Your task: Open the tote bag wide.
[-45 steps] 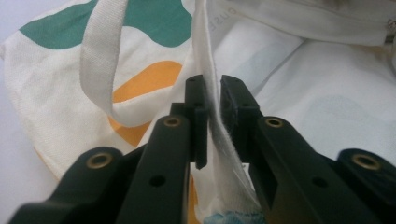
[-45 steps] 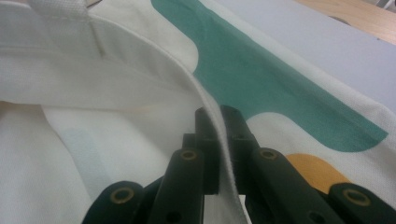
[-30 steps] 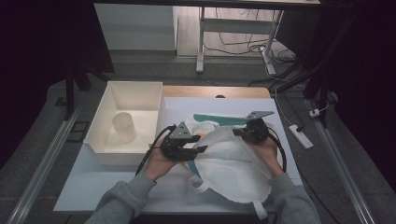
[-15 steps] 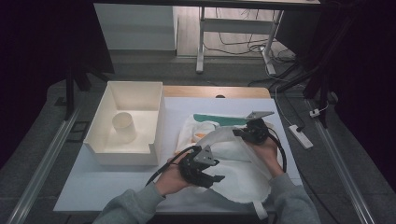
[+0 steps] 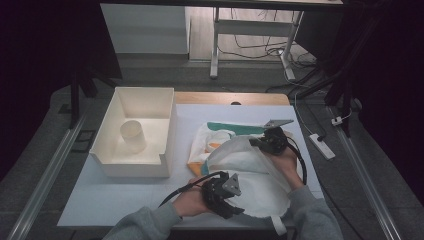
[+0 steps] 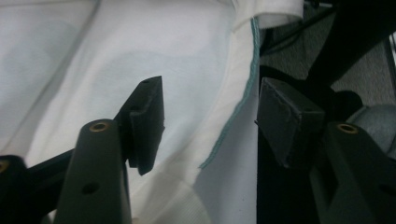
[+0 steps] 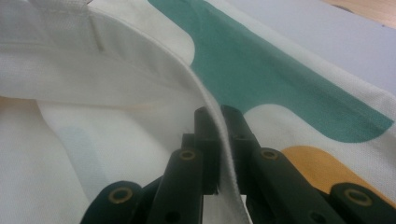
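Note:
A white cloth bag [image 5: 250, 167] with green and orange patches lies crumpled on the right half of the table. My right gripper [image 5: 261, 142] is at its far edge, shut on a raised fold of the bag's hem [image 7: 205, 100]; the gripper [image 7: 218, 114] shows the cloth pinched between its jaws. My left gripper [image 5: 231, 204] is at the bag's near edge by the table front. Its jaws have just been opening and stand apart [image 6: 212, 100], with the green-stitched hem [image 6: 236, 112] lying between them, untouched by the pads.
A white open bin [image 5: 112, 157] holding a pale cup [image 5: 133, 136] stands on the left of the light mat [image 5: 100, 200]. A white power strip [image 5: 322, 146] lies on the floor to the right. Cables trail behind the table.
My left gripper has come from the bag's left side toward the table's front edge and lower, with its jaws spread wider. The right gripper has kept still on the hem.

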Motion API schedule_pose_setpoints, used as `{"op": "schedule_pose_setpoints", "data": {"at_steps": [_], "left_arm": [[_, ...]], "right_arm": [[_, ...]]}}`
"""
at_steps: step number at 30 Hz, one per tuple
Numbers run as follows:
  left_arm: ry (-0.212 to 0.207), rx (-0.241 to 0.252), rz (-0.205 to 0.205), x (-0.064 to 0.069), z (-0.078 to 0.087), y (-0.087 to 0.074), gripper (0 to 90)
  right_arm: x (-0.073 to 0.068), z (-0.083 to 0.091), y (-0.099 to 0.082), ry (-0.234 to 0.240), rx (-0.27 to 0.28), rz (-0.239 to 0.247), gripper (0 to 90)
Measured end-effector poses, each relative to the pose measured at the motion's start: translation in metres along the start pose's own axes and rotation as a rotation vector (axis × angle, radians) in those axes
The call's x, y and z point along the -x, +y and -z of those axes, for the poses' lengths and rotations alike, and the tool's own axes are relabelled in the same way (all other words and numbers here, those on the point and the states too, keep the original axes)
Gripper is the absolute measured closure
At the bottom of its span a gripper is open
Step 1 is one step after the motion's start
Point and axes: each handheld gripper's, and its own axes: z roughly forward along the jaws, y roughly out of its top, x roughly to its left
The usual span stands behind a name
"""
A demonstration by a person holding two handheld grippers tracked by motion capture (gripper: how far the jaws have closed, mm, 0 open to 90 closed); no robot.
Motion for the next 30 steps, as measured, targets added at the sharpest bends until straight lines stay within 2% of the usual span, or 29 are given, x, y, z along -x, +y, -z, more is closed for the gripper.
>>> {"op": "schedule_pose_setpoints", "data": {"at_steps": [3, 13, 17, 20, 24, 29, 30], "left_arm": [[0.000, -0.032, -0.024, 0.003, -0.006, 0.000, 38.7], [0.052, -0.096, -0.097, 0.010, -0.016, -0.003, 36.8], [0.098, -0.123, -0.115, 0.010, -0.020, -0.005, 37.6], [0.146, -0.148, -0.125, 0.010, -0.023, -0.007, 42.4], [0.178, -0.161, -0.134, 0.009, -0.024, -0.009, 53.1], [0.139, -0.149, -0.100, 0.004, -0.023, -0.011, 78.0], [0.134, -0.143, -0.093, 0.002, -0.023, -0.011, 80.8]], "right_arm": [[0.000, 0.000, 0.000, 0.001, -0.001, -0.001, 85.8], [0.001, 0.000, -0.001, 0.005, 0.001, -0.010, 85.8], [0.001, 0.000, -0.001, 0.005, 0.001, -0.010, 85.7], [0.001, 0.000, -0.001, 0.006, 0.000, -0.011, 85.7], [0.001, 0.000, -0.001, 0.006, 0.000, -0.010, 85.7], [0.002, 0.001, -0.001, 0.007, 0.002, -0.012, 85.5], [0.002, 0.001, -0.001, 0.007, 0.002, -0.013, 85.5]]}}
